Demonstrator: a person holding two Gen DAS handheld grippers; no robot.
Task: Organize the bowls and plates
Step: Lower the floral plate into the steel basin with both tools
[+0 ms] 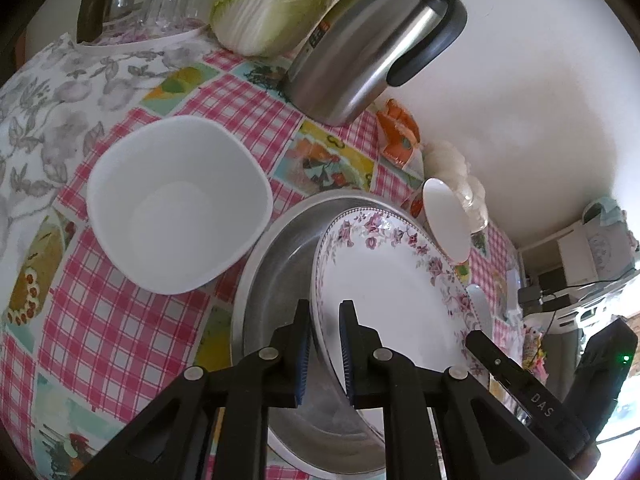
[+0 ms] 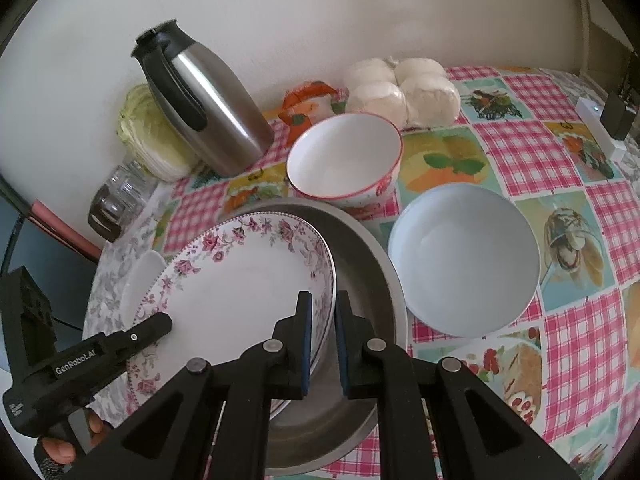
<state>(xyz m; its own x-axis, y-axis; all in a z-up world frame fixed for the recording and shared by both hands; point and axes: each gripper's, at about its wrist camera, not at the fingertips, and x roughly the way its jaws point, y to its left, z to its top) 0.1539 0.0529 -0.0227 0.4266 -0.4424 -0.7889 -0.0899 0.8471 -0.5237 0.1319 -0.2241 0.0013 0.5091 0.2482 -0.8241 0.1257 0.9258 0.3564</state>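
Note:
A white plate with a pink floral rim (image 1: 392, 292) (image 2: 240, 292) hangs over a round steel pan (image 1: 276, 280) (image 2: 372, 268), held from both sides. My left gripper (image 1: 325, 307) is shut on one edge of the plate, and its tip (image 2: 160, 323) shows in the right wrist view. On the opposite edge my right gripper (image 2: 323, 299) is shut too, its tip (image 1: 478, 340) reaching in from the right. A white square bowl (image 1: 180, 204) stands left of the pan. A red-rimmed bowl (image 2: 344, 156) and a round white bowl (image 2: 464, 260) stand behind and right of it.
A steel thermos jug (image 1: 372, 48) (image 2: 208, 108), a cabbage (image 1: 276, 4), upturned glasses (image 1: 160, 0), an orange packet (image 2: 308, 100) and bagged buns (image 2: 404, 92) line the wall side of the checked tablecloth (image 2: 532, 148). A white power strip (image 2: 600, 128) lies far right.

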